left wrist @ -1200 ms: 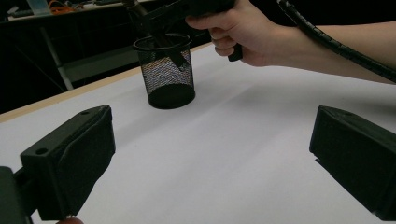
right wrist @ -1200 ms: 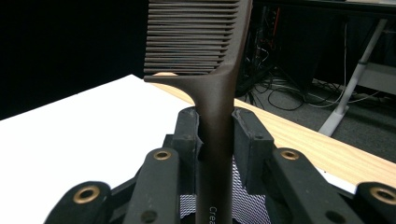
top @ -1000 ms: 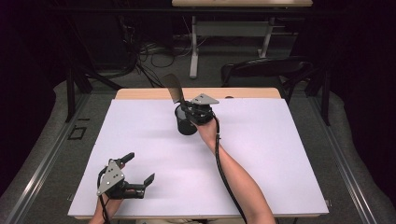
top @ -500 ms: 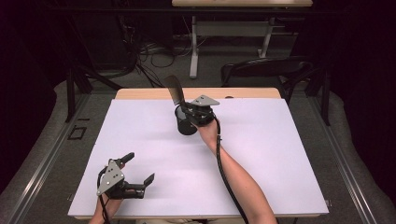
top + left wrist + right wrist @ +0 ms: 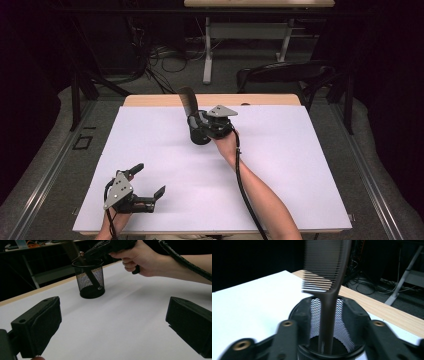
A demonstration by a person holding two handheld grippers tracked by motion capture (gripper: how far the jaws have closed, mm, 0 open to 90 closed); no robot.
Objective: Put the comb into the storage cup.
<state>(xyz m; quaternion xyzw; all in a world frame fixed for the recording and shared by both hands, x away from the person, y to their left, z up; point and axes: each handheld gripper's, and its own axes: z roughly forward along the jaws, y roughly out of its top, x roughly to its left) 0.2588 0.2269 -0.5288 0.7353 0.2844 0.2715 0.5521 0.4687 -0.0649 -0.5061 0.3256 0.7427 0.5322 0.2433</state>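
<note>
Comb stands handle-down in the black mesh pen cup, which sits toward the far middle of the white-covered bench; the toothed head leans out above the cup's rim, tilting toward the far left in the high view. The right tool is poised right at the cup's mouth. In the right gripper view its jaws flank the comb's handle with a sliver of gap on each side — they have just been opening, and the pads no longer press on it. So the comb now rests on its own against the cup's wall.

The left tool sits at the near left of the bench, jaws spread wide with nothing between them, well apart from the cup.

My reading is that the step in hand is the release: the comb has been dropped into the cup and the grip is being let go. The next move calls for lifting the right tool straight up and back — clear of the rim and of the leaning head, so that neither the comb nor the light cup gets knocked over.
</note>
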